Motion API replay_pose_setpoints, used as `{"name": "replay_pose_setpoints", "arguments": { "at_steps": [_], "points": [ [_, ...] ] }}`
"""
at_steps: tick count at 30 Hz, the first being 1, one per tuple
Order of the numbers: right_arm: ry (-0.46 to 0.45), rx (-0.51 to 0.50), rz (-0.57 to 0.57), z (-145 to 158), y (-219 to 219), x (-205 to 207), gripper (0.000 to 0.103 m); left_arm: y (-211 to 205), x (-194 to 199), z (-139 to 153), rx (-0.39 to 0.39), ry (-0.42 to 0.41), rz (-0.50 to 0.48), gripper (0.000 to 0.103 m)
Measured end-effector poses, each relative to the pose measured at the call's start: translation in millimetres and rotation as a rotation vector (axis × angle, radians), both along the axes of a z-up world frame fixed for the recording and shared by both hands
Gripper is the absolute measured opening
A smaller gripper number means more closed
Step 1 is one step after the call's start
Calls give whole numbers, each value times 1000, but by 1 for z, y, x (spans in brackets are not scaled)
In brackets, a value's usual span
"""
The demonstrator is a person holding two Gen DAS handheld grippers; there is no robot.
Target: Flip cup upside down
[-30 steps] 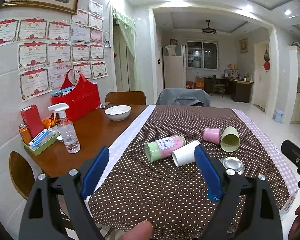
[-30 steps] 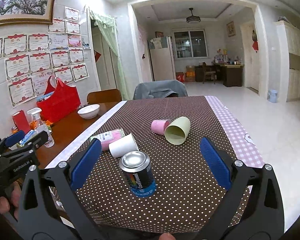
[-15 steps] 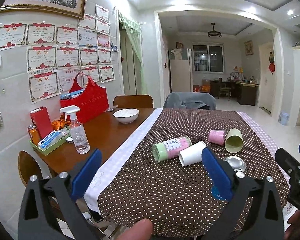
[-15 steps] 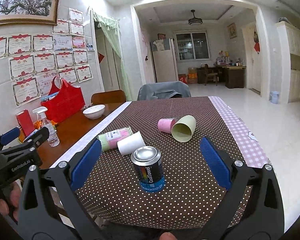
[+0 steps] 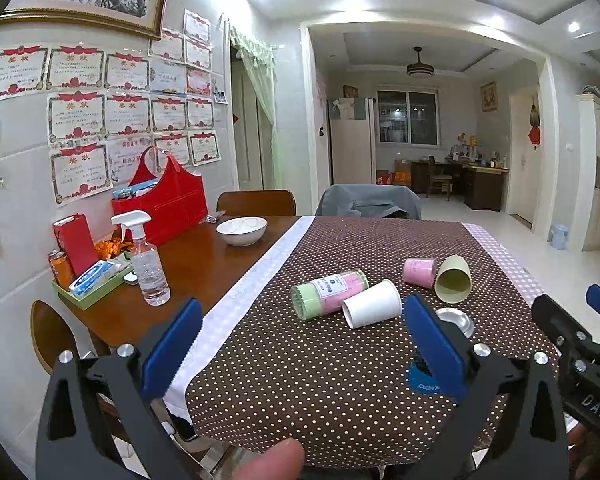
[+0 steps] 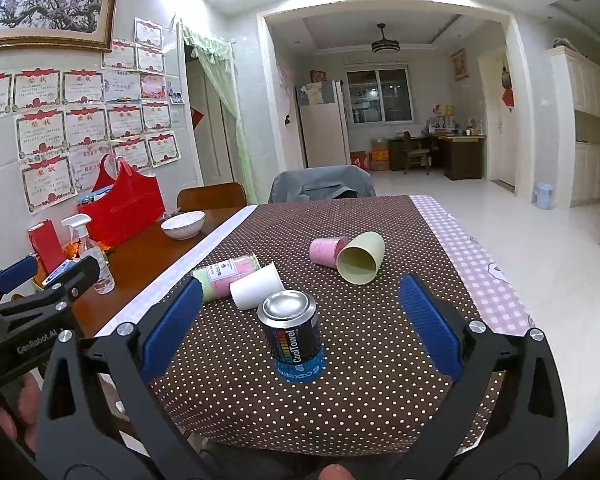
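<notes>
Three cups lie on their sides on the brown dotted tablecloth [image 5: 300, 380]: a white paper cup [image 5: 373, 309] [image 6: 256, 290], a pale yellow cup [image 5: 453, 284] [image 6: 360, 263] and a pink cup [image 5: 419, 272] [image 6: 326, 251]. My left gripper [image 5: 300, 340] is open and empty, near the table's front edge, short of the white cup. My right gripper [image 6: 300, 320] is open and empty, its fingers either side of an upright black and blue can [image 6: 294, 334], not touching it. Each gripper shows at the edge of the other's view.
A green and pink cylindrical container [image 5: 329, 293] lies beside the white cup. On the bare wood at the left are a spray bottle [image 5: 146, 268], a white bowl [image 5: 241, 231], a red bag [image 5: 160, 200] and a green tray [image 5: 92, 284]. Chairs stand at the far end.
Both grippers have drawn back and risen slightly from the table; the objects appear farther off. The cups, container and can have not moved. Both grippers stay open.
</notes>
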State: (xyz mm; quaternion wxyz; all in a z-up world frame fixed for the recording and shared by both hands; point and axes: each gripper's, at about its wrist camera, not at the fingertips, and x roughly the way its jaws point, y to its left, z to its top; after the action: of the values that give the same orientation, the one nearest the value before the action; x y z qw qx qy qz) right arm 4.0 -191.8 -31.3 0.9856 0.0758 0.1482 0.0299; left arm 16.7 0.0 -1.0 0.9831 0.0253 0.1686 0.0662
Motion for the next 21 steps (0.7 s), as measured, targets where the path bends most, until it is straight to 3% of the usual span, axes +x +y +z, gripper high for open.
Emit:
{"name": "replay_pose_setpoints", "arguments": {
  "at_steps": [21],
  "points": [
    [-35, -14, -30, 11, -5, -11, 97, -11, -11, 2, 6, -9, -30, 99]
  ]
}}
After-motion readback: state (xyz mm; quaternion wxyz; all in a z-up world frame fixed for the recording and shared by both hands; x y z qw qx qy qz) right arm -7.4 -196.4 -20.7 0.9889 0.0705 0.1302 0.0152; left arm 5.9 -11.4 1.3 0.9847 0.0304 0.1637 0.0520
